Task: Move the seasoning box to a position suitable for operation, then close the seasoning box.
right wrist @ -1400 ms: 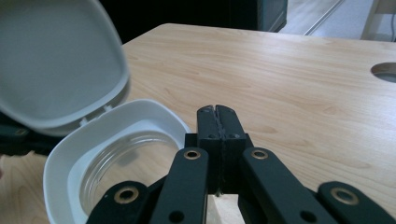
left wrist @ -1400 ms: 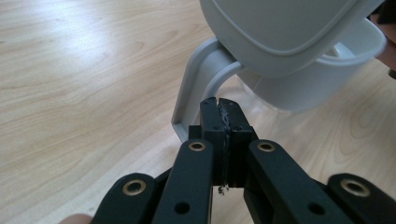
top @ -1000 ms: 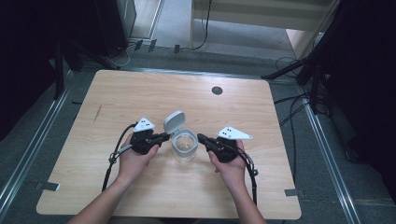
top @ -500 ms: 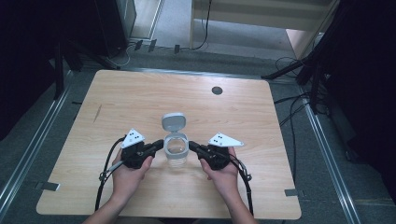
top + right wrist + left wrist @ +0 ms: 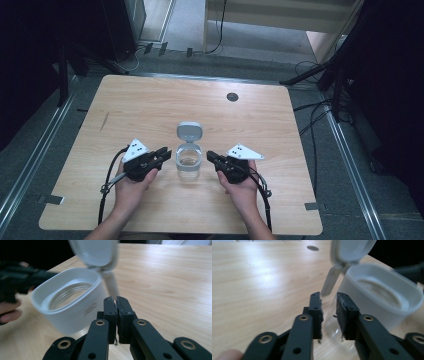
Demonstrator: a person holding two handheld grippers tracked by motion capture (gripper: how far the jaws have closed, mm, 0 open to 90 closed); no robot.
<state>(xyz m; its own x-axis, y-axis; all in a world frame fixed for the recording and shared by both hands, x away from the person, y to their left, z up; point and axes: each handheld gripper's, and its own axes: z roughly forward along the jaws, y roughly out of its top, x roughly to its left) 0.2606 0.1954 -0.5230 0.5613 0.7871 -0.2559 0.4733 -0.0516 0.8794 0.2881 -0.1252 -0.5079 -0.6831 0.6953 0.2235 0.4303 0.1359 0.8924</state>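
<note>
Claws [image 5: 163, 154] withdrawn from jar [image 5: 189, 161], lid [image 5: 189, 131] open

Your jar's flip lid [image 5: 352, 250] runs off the top edge, blurred; its clear base [image 5: 334, 327] hides behind your left jaws.

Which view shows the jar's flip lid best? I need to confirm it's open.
The high view: the whole lid stands open behind the jar. Both gripper views crop and blur it at their top edges.

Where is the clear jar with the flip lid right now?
In the high view, the jar stands on the table's near-centre, between the left claw and right claw, lid open.
</note>
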